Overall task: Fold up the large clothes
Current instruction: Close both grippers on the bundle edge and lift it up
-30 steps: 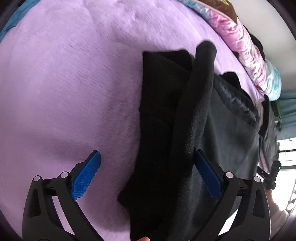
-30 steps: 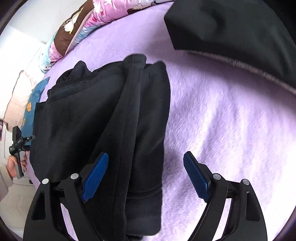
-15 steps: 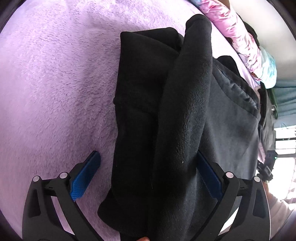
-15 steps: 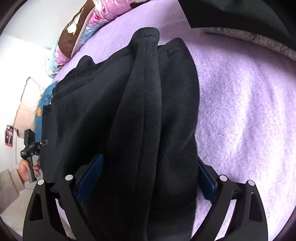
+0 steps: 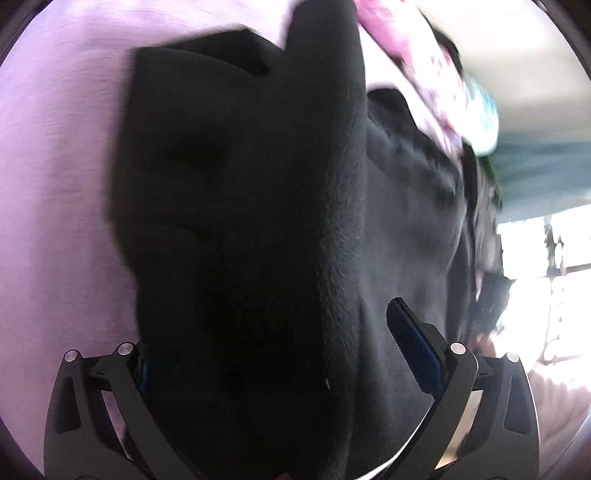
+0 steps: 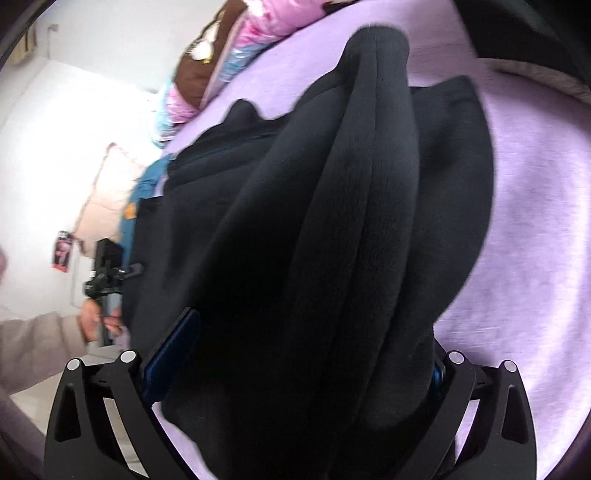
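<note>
Both tools advanced onto black garment, lying half-folded on purple bed. Left tool and right tool spread wide, right just widened, straddling folded edge unpinched. Next, presumably: closing on edge, carrying fold across.

Lilac fleece bedcover; pink patterned quilt bunched by white wall; bright window.

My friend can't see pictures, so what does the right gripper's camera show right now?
A black fleece garment, bunched into long folds, lies on a purple blanket and fills the space between the wide-open right gripper fingers. At the left edge, a hand holds the left gripper.
</note>
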`<state>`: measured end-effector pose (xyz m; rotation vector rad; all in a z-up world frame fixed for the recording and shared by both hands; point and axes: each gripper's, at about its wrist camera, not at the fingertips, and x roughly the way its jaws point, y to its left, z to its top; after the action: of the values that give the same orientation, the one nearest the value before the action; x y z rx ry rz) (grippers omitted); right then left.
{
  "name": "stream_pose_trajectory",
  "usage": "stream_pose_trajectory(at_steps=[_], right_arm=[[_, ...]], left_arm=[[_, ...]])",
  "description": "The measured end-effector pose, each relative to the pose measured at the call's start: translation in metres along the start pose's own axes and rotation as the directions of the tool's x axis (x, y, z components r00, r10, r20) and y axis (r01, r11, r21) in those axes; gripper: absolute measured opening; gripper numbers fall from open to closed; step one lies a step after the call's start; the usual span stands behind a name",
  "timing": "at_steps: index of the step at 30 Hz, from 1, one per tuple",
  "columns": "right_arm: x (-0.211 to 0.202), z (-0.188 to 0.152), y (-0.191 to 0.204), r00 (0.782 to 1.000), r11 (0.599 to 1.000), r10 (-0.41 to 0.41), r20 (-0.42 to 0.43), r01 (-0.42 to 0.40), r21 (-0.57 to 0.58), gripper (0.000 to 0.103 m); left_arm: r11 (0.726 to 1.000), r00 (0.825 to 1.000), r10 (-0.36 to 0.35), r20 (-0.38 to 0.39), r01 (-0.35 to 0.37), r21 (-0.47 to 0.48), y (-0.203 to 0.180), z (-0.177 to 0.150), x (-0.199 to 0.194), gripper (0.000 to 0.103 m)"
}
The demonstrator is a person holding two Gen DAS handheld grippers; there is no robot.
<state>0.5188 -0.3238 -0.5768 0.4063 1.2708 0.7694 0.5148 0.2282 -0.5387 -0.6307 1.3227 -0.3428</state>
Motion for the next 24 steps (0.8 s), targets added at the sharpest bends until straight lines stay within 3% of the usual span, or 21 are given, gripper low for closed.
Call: stream_pose_trajectory(at_steps=[3,7,9,10,11,13,16,17,21,24], right_arm=[[0.02,0.01,-0.01,0.998,0.998,-0.05,-0.032,0.052,0.039,0.098],[0.022,0.015,-0.014,1.0,0.997,0.002,-0.025,-0.001,0.073,0.098],[0.018,0.015,-0.017,0.999,0.995,0.032,-0.03,-0.029,0.093,0.086],[0.019,0.015,-0.017,0.999,0.994,0.031,-0.033,-0.028,0.101,0.069],[0.019,0.015,-0.017,0.998,0.992,0.049,-0.035,-0.045,0.116,0.06],[0.021,0.013,-0.015,0.998,0.992,0.043,-0.039,-0.038,0.118,0.055],[0.03,0.015,-0.008,0.998,0.988,0.056,-0.038,-0.05,0.149,0.045],[0.03,0.016,-0.008,0.998,0.987,0.057,-0.041,-0.05,0.151,0.041],[0.029,0.02,-0.001,0.997,0.984,0.05,-0.052,-0.04,0.174,0.038],[0.018,0.017,0.004,0.997,0.981,0.067,-0.035,-0.059,0.187,0.035]], left_arm=[[0.999,0.999,0.036,-0.025,-0.036,-0.015,0.004,0.006,0.014,0.097],[0.998,1.0,0.016,-0.019,-0.017,-0.053,0.006,0.012,0.02,0.097],[1.0,1.0,0.012,-0.021,-0.013,-0.028,0.0,0.012,0.021,0.096],[1.0,1.0,0.002,-0.019,-0.002,-0.023,-0.002,0.012,0.022,0.096],[0.999,1.0,-0.021,-0.007,0.021,-0.031,-0.003,0.012,0.021,0.095],[0.998,0.999,-0.044,0.03,0.045,-0.039,-0.006,0.009,0.016,0.092],[0.997,0.997,0.066,0.03,-0.065,-0.031,-0.009,0.005,0.022,0.066],[0.996,0.997,0.067,0.035,-0.065,-0.054,-0.006,0.004,0.022,0.06],[0.997,0.998,0.064,0.017,-0.064,-0.036,-0.01,0.006,0.021,0.036],[0.997,0.998,0.067,-0.003,-0.067,-0.046,-0.021,0.011,0.023,0.029]])
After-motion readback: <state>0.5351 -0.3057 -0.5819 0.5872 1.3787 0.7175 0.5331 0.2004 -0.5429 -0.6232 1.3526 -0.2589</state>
